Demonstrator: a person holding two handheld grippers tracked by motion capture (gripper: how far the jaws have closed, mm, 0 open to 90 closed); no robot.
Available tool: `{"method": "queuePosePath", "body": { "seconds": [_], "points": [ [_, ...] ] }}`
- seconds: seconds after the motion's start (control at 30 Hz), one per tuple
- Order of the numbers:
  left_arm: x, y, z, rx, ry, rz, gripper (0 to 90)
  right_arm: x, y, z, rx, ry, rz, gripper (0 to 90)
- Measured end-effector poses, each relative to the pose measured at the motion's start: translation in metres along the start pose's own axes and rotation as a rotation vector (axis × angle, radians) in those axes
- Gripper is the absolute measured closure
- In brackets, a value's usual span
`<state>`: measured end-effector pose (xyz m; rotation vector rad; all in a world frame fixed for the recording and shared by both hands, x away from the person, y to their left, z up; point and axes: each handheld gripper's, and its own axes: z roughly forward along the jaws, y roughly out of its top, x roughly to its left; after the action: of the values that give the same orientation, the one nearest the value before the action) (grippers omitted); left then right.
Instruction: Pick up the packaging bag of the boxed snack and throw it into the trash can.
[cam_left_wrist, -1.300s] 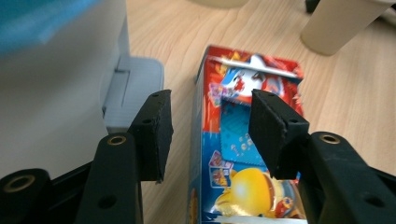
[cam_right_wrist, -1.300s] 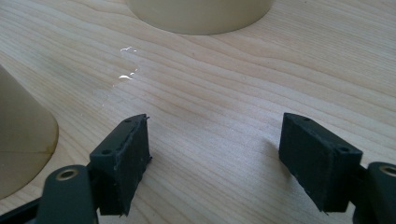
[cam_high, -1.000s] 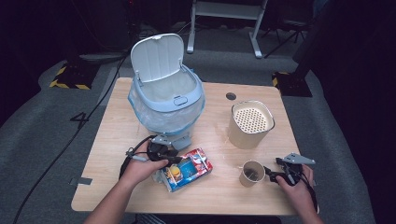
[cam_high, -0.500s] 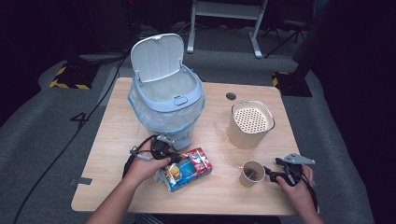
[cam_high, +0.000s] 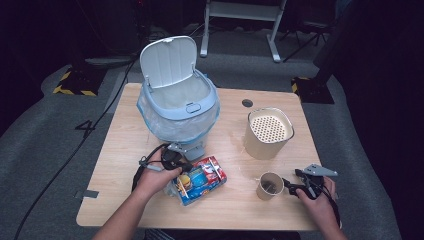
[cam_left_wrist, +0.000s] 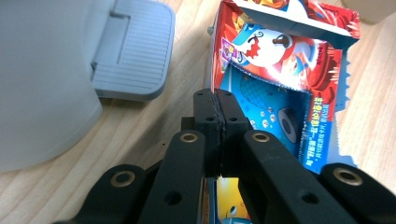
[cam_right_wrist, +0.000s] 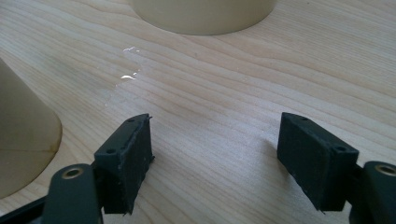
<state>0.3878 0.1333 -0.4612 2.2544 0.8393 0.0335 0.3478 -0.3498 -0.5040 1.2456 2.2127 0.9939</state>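
Note:
A colourful snack box (cam_high: 200, 179) lies torn open on the wooden table (cam_high: 125, 150), in front of the pale blue pedal bin (cam_high: 180, 112). My left gripper (cam_high: 181, 167) has just been closing and is shut on the box's (cam_left_wrist: 280, 70) left edge, its pads (cam_left_wrist: 205, 109) pressed together around the card. At the right, my right gripper (cam_high: 289, 186) stands open just right of a small paper cup (cam_high: 270, 185). Its jaws have just closed a little, with only bare wood between the fingertips (cam_right_wrist: 217, 163). The cup (cam_right_wrist: 23, 135) sits to their left.
The bin's lid (cam_high: 167, 60) stands up and its grey pedal (cam_left_wrist: 133, 51) juts toward the box. A beige canister with a perforated top (cam_high: 268, 132) stands behind the cup, its base (cam_right_wrist: 201, 14) ahead of my right jaws. The table's front edge is near both hands.
The left jaws have closed onto the box's edge. Both hands have kept their places, and the box, cup and bin have not shifted.

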Motion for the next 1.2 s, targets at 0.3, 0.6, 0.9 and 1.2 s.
{"method": "queuePosePath", "body": {
  "seconds": [0.3,0.6,0.9,1.2],
  "points": [
    [-0.01,0.002,-0.025,-0.154,-0.022,-0.017,89.1,0.001,0.0,0.0,0.0,-0.003,0.002,26.9],
    [-0.019,0.012,-0.056,-0.263,-0.005,0.006,89.1,0.002,0.0,0.0,0.0,-0.01,0.008,27.2],
    [-0.028,0.029,-0.086,-0.395,-0.002,0.046,89.1,0.002,0.0,0.0,-0.001,-0.012,0.009,27.4],
    [-0.033,0.048,-0.112,-0.49,-0.001,0.09,89.1,0.002,0.0,0.0,-0.001,-0.012,0.009,27.4]
  ]
}}
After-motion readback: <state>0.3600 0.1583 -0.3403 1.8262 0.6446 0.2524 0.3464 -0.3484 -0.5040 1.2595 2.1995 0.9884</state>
